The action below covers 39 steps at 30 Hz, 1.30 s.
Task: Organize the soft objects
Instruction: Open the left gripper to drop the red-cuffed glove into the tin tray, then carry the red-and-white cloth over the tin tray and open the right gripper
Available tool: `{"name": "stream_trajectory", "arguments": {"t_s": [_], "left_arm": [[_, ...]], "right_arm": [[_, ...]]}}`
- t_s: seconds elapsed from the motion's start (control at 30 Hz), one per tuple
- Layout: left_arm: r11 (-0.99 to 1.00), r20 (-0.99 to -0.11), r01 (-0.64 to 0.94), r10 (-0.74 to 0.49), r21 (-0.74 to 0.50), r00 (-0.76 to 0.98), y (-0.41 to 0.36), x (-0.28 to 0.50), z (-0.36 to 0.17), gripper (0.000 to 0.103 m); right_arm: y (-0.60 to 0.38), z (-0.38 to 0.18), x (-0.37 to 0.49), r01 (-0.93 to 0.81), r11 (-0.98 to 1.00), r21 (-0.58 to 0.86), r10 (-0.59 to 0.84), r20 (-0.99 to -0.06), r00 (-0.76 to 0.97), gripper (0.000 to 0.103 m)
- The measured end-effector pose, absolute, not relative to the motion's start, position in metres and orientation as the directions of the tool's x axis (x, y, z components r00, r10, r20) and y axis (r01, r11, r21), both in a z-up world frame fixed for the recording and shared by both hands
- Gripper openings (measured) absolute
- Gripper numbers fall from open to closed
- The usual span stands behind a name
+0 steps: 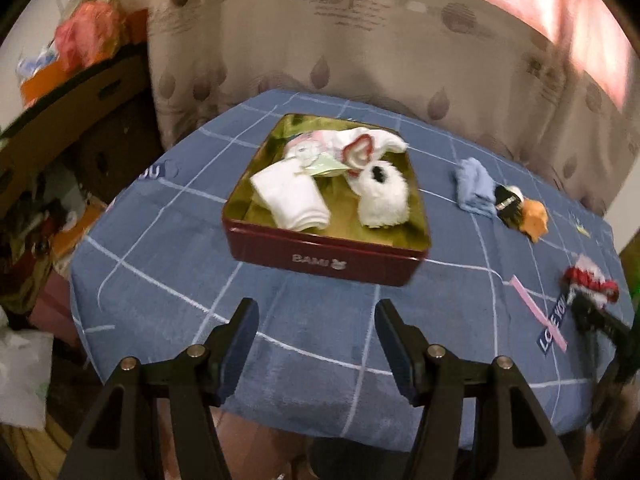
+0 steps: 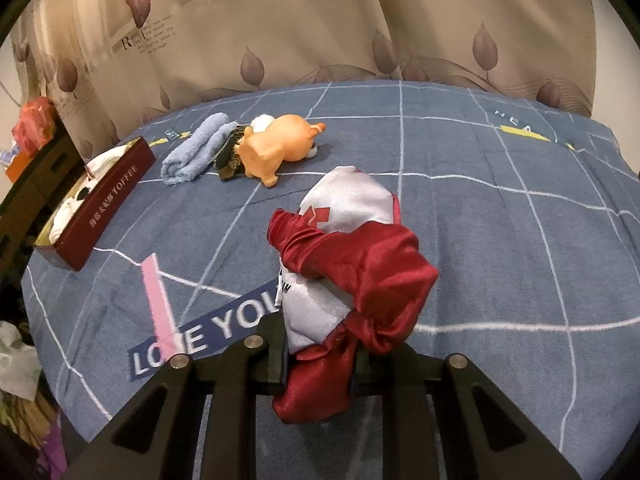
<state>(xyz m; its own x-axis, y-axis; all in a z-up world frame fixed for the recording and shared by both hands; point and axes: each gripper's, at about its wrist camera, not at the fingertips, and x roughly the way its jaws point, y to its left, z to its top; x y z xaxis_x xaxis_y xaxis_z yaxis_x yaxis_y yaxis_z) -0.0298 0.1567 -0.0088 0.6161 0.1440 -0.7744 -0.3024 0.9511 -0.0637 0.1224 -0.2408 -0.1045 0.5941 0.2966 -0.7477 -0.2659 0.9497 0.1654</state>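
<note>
A dark red tin (image 1: 320,258) stands on the blue checked cloth just beyond my left gripper (image 1: 317,308), which is open with nothing between its fingers. Inside the tin lie a folded white towel (image 1: 292,200), a fluffy white plush (image 1: 382,200) and a white cloth with a red heart (image 1: 360,148). My right gripper (image 2: 320,360) is shut on a red and white satin soft toy (image 2: 352,256), held just above the cloth. Further back lie a rolled blue towel (image 2: 196,152) and an orange plush animal (image 2: 276,148) with a dark item beside it.
The table's blue cloth (image 2: 480,240) reads "LOVE YOU" near the right gripper. A leaf-print curtain (image 1: 360,40) hangs behind the table. Cardboard boxes and bags (image 1: 80,80) crowd the floor at the left. The tin (image 2: 104,208) shows at the left in the right wrist view.
</note>
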Motion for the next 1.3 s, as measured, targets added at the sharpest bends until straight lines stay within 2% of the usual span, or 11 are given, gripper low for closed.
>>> {"name": "stream_trajectory", "arguments": {"t_s": [0.1, 0.23, 0.4, 0.6, 0.77, 0.93, 1.17, 1.3], "left_arm": [[0.958, -0.771, -0.285, 0.176, -0.008, 0.612, 0.147, -0.028, -0.009, 0.062], [0.954, -0.755, -0.299, 0.183, -0.018, 0.629, 0.151, -0.031, -0.003, 0.062], [0.921, -0.729, -0.389, 0.248, -0.027, 0.638, 0.169, -0.037, 0.005, 0.062], [0.893, -0.746, -0.449, 0.274, -0.037, 0.607, 0.188, -0.037, 0.001, 0.062], [0.886, -0.77, -0.46, 0.255, -0.055, 0.584, 0.197, -0.034, -0.005, 0.062], [0.889, -0.78, -0.454, 0.241, -0.061, 0.577, 0.2, -0.032, -0.008, 0.062], [0.896, -0.744, -0.442, 0.272, -0.035, 0.61, 0.192, -0.036, 0.002, 0.062], [0.896, -0.761, -0.442, 0.255, -0.047, 0.597, 0.195, -0.034, -0.001, 0.062]], "right_arm": [[-0.234, -0.097, 0.115, -0.26, 0.946, 0.195, 0.315, -0.748, 0.584, 0.018], [-0.207, -0.076, 0.1, -0.319, 0.928, 0.191, 0.352, -0.729, 0.587, 0.018], [-0.138, -0.029, 0.095, -0.469, 0.855, 0.221, 0.478, -0.686, 0.549, 0.018], [-0.008, 0.006, 0.133, -0.67, 0.698, 0.251, 0.623, -0.674, 0.397, 0.018], [0.09, -0.007, 0.169, -0.734, 0.625, 0.267, 0.644, -0.707, 0.291, 0.018], [0.147, -0.032, 0.206, -0.713, 0.633, 0.302, 0.622, -0.746, 0.237, 0.018], [0.17, -0.064, 0.224, -0.658, 0.674, 0.335, 0.597, -0.772, 0.218, 0.02], [0.178, -0.072, 0.23, -0.646, 0.681, 0.346, 0.6, -0.769, 0.22, 0.029]]}}
